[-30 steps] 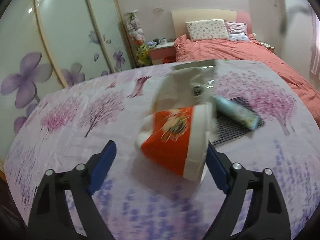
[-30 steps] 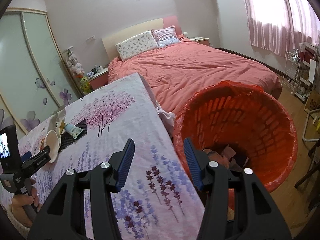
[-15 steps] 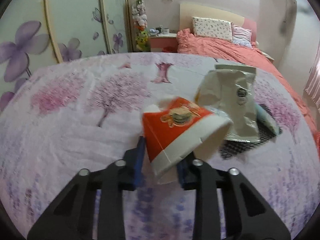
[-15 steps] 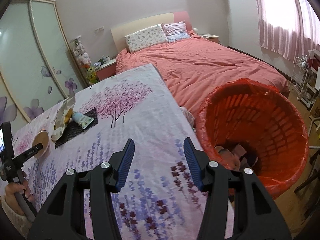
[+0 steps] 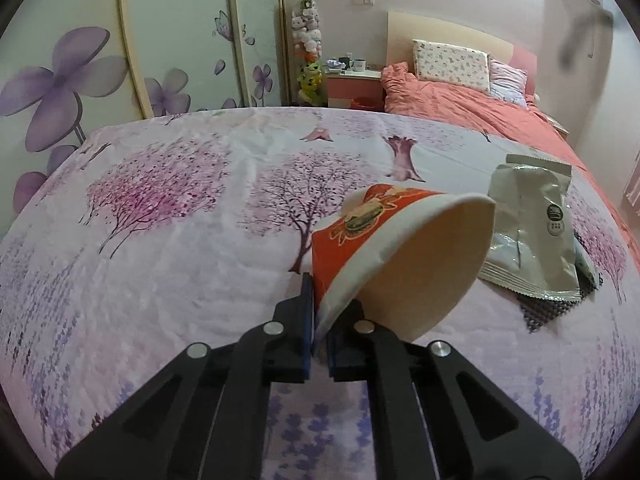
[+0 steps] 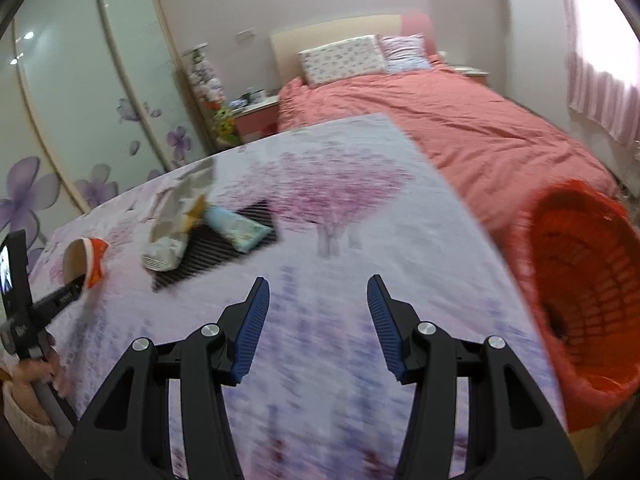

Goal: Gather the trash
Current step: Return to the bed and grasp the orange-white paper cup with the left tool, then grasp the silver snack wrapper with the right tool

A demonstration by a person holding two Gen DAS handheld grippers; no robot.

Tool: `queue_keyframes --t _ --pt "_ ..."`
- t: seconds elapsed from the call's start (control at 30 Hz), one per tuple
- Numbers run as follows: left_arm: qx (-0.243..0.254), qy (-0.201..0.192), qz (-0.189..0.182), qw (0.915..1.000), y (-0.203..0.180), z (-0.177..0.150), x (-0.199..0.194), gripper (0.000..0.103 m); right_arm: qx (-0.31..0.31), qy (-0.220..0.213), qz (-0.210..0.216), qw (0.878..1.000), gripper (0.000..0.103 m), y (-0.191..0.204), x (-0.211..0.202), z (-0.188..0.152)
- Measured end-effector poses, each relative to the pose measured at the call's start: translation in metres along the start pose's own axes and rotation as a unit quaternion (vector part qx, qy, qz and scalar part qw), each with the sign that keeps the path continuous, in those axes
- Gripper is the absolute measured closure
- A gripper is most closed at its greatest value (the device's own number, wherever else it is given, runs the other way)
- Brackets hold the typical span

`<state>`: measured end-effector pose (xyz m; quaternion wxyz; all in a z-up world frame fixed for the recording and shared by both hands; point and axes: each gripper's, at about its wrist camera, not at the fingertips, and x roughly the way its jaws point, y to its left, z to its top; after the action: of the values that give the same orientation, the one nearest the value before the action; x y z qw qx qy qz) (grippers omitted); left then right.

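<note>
Nearest in the left wrist view, the left gripper (image 5: 319,344) has just been closing its blue-padded fingers (image 5: 306,322) and now pinches the flattened rim of the red-and-white paper cup with a burger print (image 5: 394,258), whose open mouth faces the camera, tilted above the desk (image 5: 160,280) with its lilac tree-print cloth. The right gripper (image 6: 318,322) hangs over the near part of the same desk with its fingers standing moderately apart and nothing between them; it points forward and down, and that view is blurred. Just past the cup lies a crumpled silver foil snack pouch (image 5: 532,232), partly on a dark mesh mat (image 5: 550,306), and in the right view a pale blue printed packet (image 6: 236,229) rests on that mat beside the pouch. Further right, off the desk's edge, stands the round basket lined with an orange-red plastic bag (image 6: 576,292), something dark showing deep inside it. By my reading the collecting is partway through: the cup is secured but not yet binned, while the pouch and packet still wait on the desk.
</note>
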<state>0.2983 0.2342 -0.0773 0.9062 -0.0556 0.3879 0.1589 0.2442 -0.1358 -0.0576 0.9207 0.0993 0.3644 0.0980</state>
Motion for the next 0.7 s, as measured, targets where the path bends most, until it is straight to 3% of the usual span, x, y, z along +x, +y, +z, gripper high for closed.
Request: queue_keyframes --t 0.27,0.57,0.67,0.7 --pt "-0.016 -0.002 -0.020 0.9997 0.014 0.009 0.001 0.097 -0.029 0.031 0.067 0.997 0.055 0.074 0.057 0.019" --pt "-0.025 -0.009 -0.035 0.9990 0.027 0.022 0.005 0.097 -0.021 0.070 0.068 0.995 0.060 0.098 0.096 0.019" --pt "-0.024 -0.011 -0.037 0.9990 0.027 0.024 0.005 0.097 -0.019 0.085 0.066 0.994 0.071 0.100 0.105 0.017" --pt "-0.024 -0.011 -0.037 0.9989 0.027 0.025 0.005 0.097 -0.018 0.089 0.067 0.994 0.081 0.101 0.107 0.015"
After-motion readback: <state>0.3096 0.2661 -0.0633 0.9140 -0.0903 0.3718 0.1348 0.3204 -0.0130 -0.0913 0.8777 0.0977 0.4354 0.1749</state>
